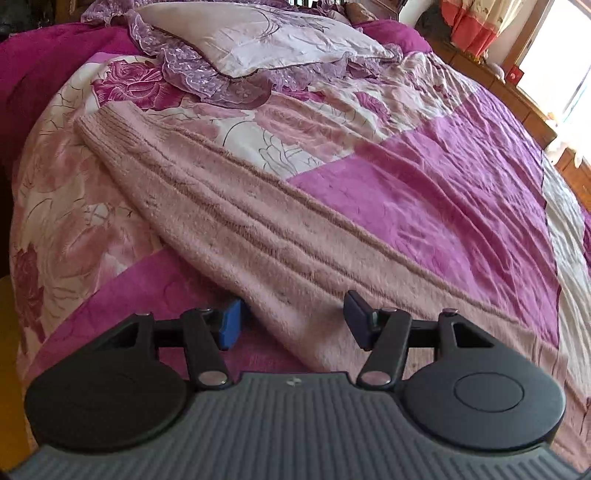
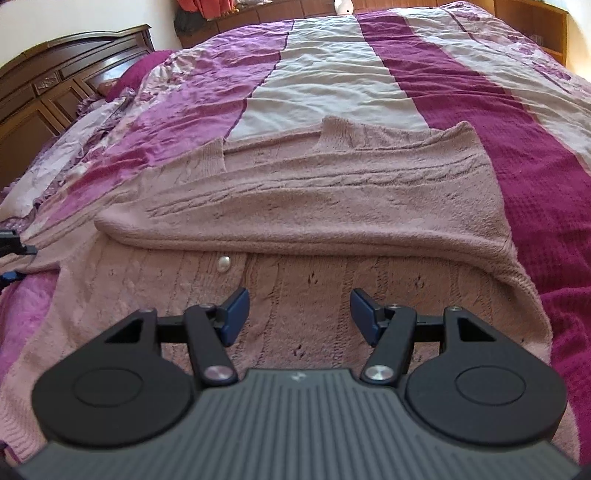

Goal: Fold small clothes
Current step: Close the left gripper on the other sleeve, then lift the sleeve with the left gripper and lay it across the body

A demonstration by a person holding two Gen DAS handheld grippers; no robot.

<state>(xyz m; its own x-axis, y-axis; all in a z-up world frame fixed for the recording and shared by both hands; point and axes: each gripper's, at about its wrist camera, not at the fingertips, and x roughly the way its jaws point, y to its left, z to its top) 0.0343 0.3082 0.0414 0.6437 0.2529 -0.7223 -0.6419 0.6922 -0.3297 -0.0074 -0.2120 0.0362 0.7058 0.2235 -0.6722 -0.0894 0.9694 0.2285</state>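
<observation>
A dusty-pink knitted cardigan [image 2: 314, 206] lies on the bed, one side folded over its body, with a pearl button [image 2: 224, 263] showing below the fold. In the left wrist view its long sleeve [image 1: 236, 218] stretches diagonally away, the ribbed cuff [image 1: 107, 125] at the far left. My left gripper [image 1: 293, 319] is open and straddles the near end of that sleeve, the fabric lying between the blue pads. My right gripper [image 2: 298, 314] is open just above the cardigan's front panel, holding nothing. The left gripper's tip [image 2: 11, 243] peeks in at the right view's left edge.
The bedspread [image 1: 424, 177] is a pink, magenta and cream patchwork. A frilled pillow [image 1: 251, 40] lies beyond the cuff. A dark wooden headboard [image 2: 55, 85] stands at the left of the right view, with wooden furniture and a curtain [image 1: 476, 26] by the window.
</observation>
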